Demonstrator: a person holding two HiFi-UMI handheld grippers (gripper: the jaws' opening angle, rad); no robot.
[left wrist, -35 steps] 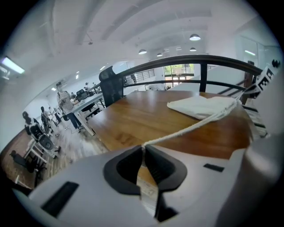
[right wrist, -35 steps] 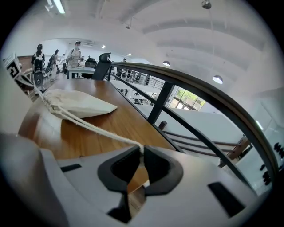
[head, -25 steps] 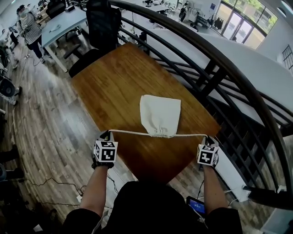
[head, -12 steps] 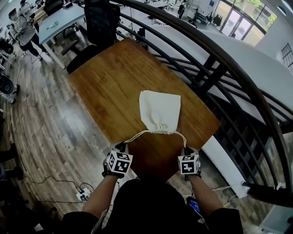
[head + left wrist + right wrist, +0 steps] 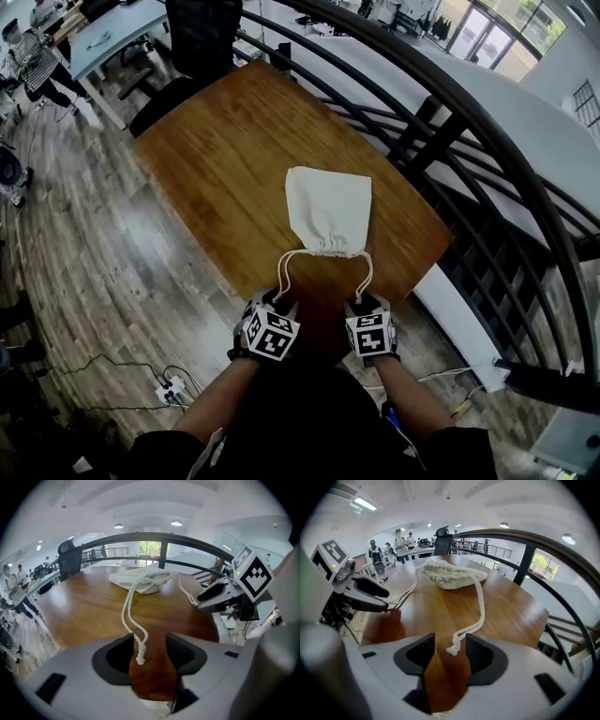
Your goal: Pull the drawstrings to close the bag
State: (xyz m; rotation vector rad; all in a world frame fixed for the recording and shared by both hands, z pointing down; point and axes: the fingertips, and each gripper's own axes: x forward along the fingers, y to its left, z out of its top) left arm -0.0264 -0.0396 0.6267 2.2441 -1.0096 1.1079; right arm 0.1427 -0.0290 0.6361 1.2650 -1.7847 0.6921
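**Bag cinched, cords released**

Head view: the bag [image 5: 328, 211] lies on the table [image 5: 206, 150], its mouth gathered shut, and both drawstrings [image 5: 280, 272] trail slack from it.

Left gripper view: the left gripper [image 5: 149, 653] has just opened its jaws wide, with the knotted cord end [image 5: 139, 657] loose between them.

Right gripper view: the right gripper [image 5: 451, 656] shows the same.

Closing looks done. No writing is readable.

You're working in an open-plan office: a black swivel chair [image 5: 202, 37] stands at your wooden table [image 5: 216, 159], people [image 5: 37, 61] stand near pale desks [image 5: 112, 37], ceiling lights [image 5: 176, 523] run overhead, and a black railing [image 5: 140, 537] curves past.
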